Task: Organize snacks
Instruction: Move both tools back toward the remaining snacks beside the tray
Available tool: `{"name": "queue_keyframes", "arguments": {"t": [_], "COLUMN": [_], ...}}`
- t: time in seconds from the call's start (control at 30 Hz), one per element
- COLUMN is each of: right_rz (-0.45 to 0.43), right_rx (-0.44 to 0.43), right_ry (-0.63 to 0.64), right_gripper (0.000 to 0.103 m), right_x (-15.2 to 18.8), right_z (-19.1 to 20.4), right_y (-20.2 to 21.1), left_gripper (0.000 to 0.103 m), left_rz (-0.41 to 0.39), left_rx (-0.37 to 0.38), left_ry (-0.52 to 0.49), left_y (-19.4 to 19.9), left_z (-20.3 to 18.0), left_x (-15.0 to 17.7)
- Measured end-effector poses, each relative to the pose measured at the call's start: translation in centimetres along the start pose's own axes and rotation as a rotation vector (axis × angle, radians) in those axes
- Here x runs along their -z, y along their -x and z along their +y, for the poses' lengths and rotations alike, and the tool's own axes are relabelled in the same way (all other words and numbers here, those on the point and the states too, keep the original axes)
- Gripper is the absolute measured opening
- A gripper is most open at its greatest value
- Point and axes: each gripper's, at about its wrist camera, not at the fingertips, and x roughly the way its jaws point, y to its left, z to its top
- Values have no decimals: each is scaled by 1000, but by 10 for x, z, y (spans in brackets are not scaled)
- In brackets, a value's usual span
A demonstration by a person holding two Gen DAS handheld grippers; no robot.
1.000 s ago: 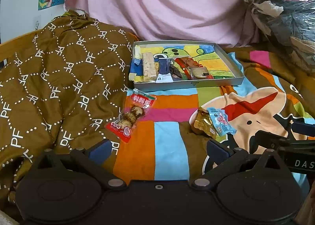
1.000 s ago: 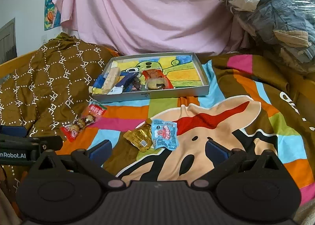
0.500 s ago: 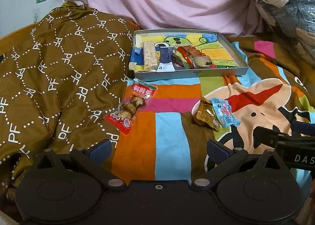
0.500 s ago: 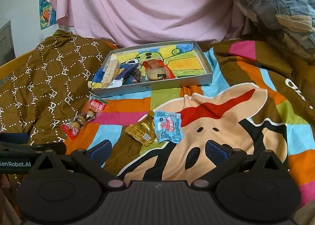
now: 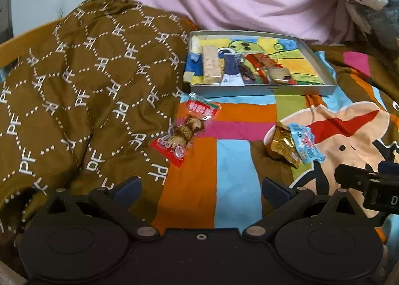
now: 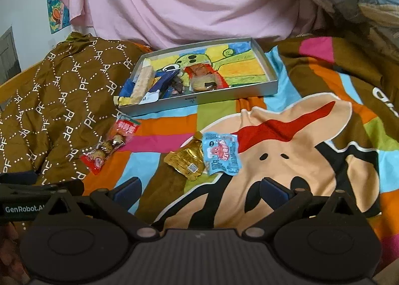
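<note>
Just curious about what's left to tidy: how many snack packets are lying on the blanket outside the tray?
3: a red packet near the brown quilt, and a gold packet touching a blue packet mid-blanket.

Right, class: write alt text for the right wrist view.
Open right gripper over a colourful blanket, facing a blue packet overlapping a gold packet. A red packet lies left; a grey tray of snacks sits behind.

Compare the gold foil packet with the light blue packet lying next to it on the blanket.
The gold foil packet is shiny, crinkled metallic, with only a small code label; the light blue packet is matte-looking, with a red cartoon print. The gold one lies left, nearer the red snack pack; the blue one overlaps its right edge. Both are small sealed pouches lying outside the tray.
</note>
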Motion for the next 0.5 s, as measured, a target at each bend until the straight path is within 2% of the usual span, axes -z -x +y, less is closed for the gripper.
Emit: {"name": "queue_keyframes", "arguments": {"t": [0.13,0.3,0.4,0.5], "right_rz": [31,78,101,106], "right_rx": [-30,-132,-203,-226], "right_ry": [11,80,119,152], "right_gripper": [103,103,103,103], "right_x": [-6,-19,-29,-38], "right_z": [1,1,-1,-2], "right_y": [-6,-12,-16,-19], "left_gripper": [102,102,102,102], "left_rz": [17,35,45,57], "left_rx": [2,0,13,30], "left_ry": [19,-2,-38,-87], "left_y": [-4,-8,-12,-18], "left_z": [3,4,2,1], "left_x": [-1,-4,-10,-19]}}
